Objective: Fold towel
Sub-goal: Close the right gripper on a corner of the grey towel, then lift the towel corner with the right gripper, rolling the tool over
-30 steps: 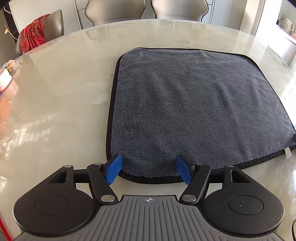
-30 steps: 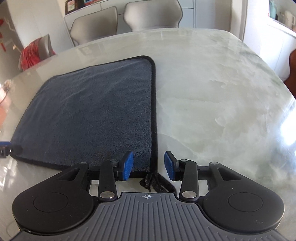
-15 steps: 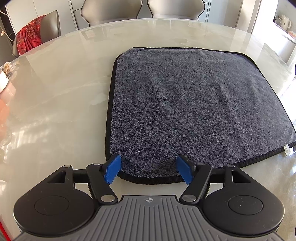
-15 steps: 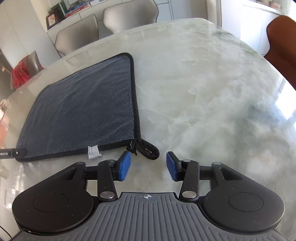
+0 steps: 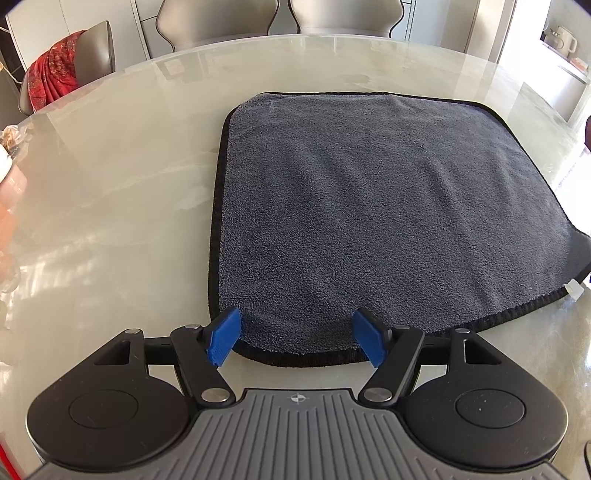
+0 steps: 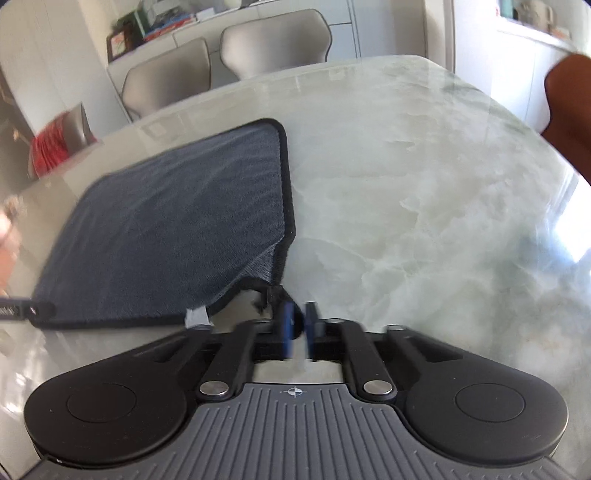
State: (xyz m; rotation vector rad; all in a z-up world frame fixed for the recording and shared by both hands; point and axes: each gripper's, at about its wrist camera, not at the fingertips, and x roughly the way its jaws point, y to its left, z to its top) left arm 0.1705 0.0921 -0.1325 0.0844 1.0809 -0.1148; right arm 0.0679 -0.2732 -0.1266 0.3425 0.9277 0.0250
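Grey terry towel (image 5: 388, 221) lies spread flat on the pale marble table (image 5: 110, 206), black binding running round its edge; in the left wrist view it fills the middle and the 3 o'clock side of the picture, with bare stone out toward 9 o'clock. Left gripper (image 5: 297, 341) sits low at 6 o'clock, its blue pads (image 5: 223, 341) spread wide, one at the towel's near left corner, the other further along the near hem; the hem runs between them, and nothing is pinched; whether the pads touch the cloth I cannot tell. A white care tag (image 5: 574, 293) pokes out from the hem at 4 o'clock.

Over to the right wrist view, which is blurred: right gripper (image 6: 298, 326) has its blue fingers pressed close together, only a sliver of gap showing; the towel's (image 6: 177, 236) near right corner is pulled up off the table into a peak toward them, the black edge lifting and the stone visible beneath it; a dark loop at that corner runs into the fingers, so the pinch looks to be on the corner, though the blur hides the exact contact. The white tag (image 6: 195, 315) hangs from the near hem at 7 o'clock of that peak. The far edge stays flat toward 11 o'clock.

Beyond the table, grey chairs (image 5: 221, 18) stand at 12 o'clock; a red cloth (image 5: 55, 81) is draped over another chair at 10 o'clock.
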